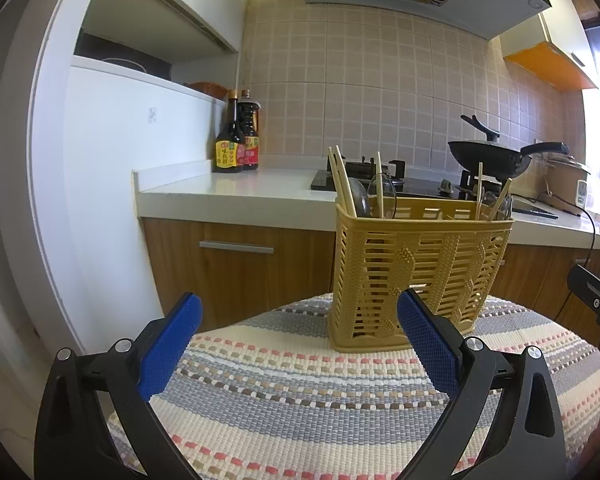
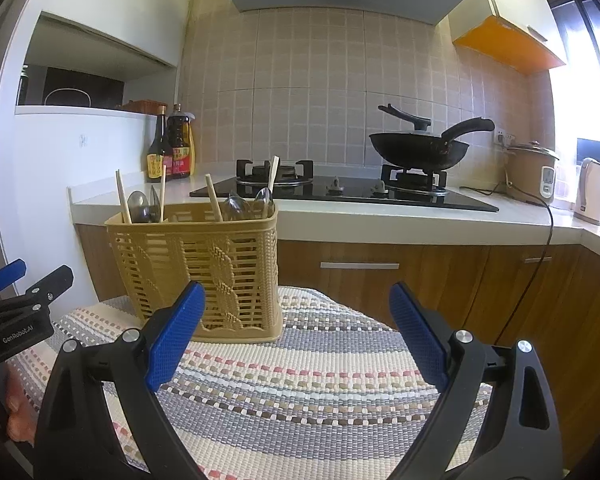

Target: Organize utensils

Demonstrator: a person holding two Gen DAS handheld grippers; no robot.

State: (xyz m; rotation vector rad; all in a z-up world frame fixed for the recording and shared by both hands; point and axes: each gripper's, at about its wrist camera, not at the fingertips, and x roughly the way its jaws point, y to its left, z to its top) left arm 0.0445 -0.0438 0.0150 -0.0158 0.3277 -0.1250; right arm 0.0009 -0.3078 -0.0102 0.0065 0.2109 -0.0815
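A tan plastic utensil basket [image 1: 416,272] stands on a striped woven mat [image 1: 300,392]; it also shows in the right wrist view [image 2: 204,268]. It holds wooden chopsticks [image 1: 342,182] [image 2: 123,196] and metal spoons [image 1: 360,198] [image 2: 138,206] upright in its left and right compartments. My left gripper [image 1: 298,316] is open and empty, just in front of the basket's left part. My right gripper [image 2: 296,308] is open and empty, in front of and to the right of the basket. Each gripper shows at the edge of the other's view.
Behind the mat runs a white counter [image 2: 340,212] with wooden cabinets below. On it are two sauce bottles [image 1: 236,136], a black gas hob [image 2: 340,192] with a black wok [image 2: 420,148], a rice cooker [image 2: 532,172] and a kettle [image 2: 590,190]. A white fridge [image 1: 100,200] stands at left.
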